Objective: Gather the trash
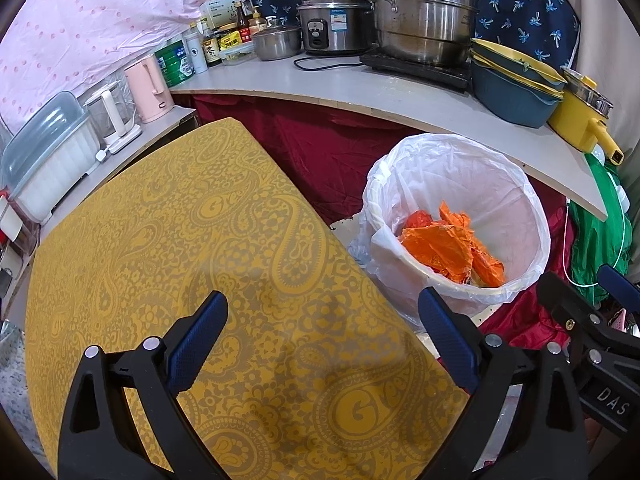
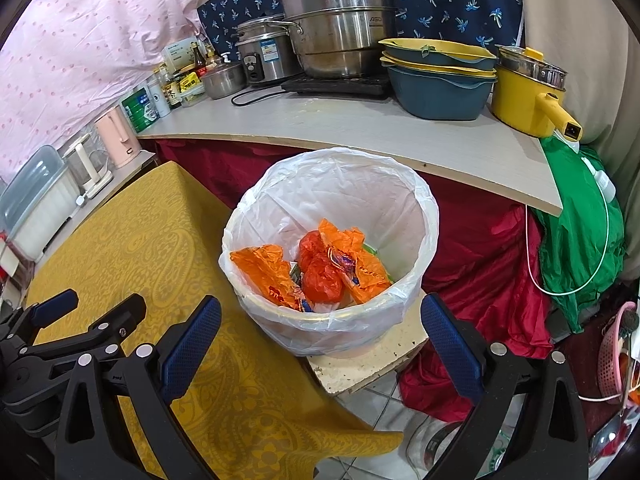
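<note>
Left tool (image 1: 322, 322) and right tool (image 2: 320, 324), both released and empty; orange wrappers (image 2: 316, 268) inside white-lined bin (image 2: 416, 216), frame centre, beside yellow-clothed bench (image 1: 180, 240).

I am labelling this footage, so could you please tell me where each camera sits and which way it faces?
Left wrist: rides the open left gripper, facing forward and down over the yellow tablecloth; the right gripper shows at its right edge.
Right wrist: rides the open right gripper, aimed at the lined trash bin; the left gripper shows at its left edge.
Shared: bin, orange wrappers, tablecloth, the counter with its pots.
</note>
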A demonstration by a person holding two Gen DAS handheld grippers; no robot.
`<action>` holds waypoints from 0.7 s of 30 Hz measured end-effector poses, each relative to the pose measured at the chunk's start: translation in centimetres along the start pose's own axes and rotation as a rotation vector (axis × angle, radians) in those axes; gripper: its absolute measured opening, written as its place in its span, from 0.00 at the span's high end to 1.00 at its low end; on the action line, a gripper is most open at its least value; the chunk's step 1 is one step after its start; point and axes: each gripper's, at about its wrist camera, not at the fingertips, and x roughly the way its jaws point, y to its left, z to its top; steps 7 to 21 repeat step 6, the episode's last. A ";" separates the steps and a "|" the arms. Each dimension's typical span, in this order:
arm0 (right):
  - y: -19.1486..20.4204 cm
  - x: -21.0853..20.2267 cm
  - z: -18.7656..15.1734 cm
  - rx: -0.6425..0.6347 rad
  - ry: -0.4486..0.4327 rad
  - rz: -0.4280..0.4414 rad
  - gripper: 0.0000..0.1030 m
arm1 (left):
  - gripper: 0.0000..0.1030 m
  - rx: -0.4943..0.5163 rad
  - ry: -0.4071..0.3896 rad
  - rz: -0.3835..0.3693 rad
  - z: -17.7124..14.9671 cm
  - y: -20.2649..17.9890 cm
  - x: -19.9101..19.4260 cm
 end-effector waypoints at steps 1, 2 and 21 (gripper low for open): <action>0.1 0.0 0.0 -0.002 0.000 0.002 0.06 | 0.11 -0.004 0.000 0.002 -0.1 0.1 0.0; 0.2 0.0 0.0 -0.006 0.000 0.003 0.06 | 0.11 -0.004 0.000 -0.001 -0.1 0.3 -0.1; 0.6 -0.1 -0.2 -0.018 0.002 0.007 0.06 | 0.11 -0.003 0.000 -0.003 -0.4 0.6 -0.2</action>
